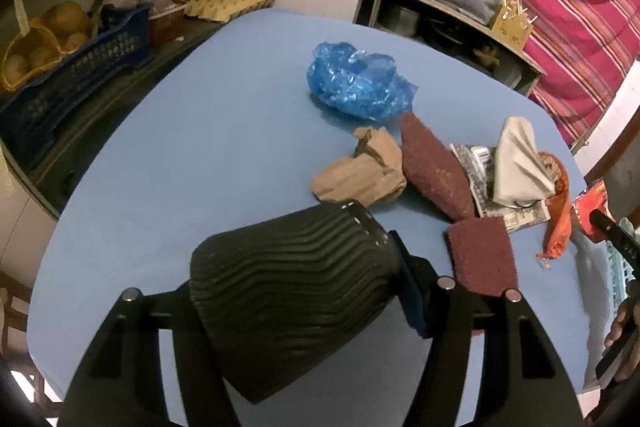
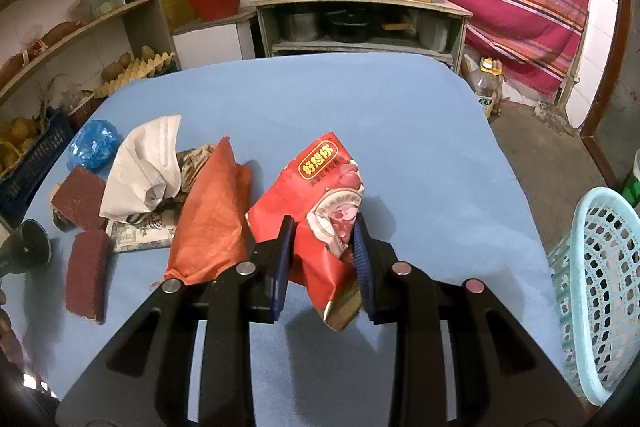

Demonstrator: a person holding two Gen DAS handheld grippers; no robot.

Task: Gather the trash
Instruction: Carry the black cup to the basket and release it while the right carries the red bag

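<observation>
Item 1. Red snack packet: crumpled foil wrapper, pinched between the pads of the right gripper and lifted clear of the surface, its shadow lying below it. Probably held this way for carrying to the pale blue mesh basket, which stands just off the right edge of the surface.

Item 2. Black ribbed cup: lies tilted between the fingers of the left gripper, mouth pointing toward the pile. The right pad touches its rim; the left finger's contact is hidden, so whether the cup is squeezed or only cradled cannot be told.

Item 3. Remaining trash, clustered toward the left edge in the right wrist view: orange wrapper, white face mask, printed paper under them, two maroon scouring pads, blue plastic bag, crumpled brown paper.

Item 4. Open room: the far half and right side of the surface are bare, giving the packet an unobstructed path to the basket. The near edge is also free. Shelving crowds the left edge.
</observation>
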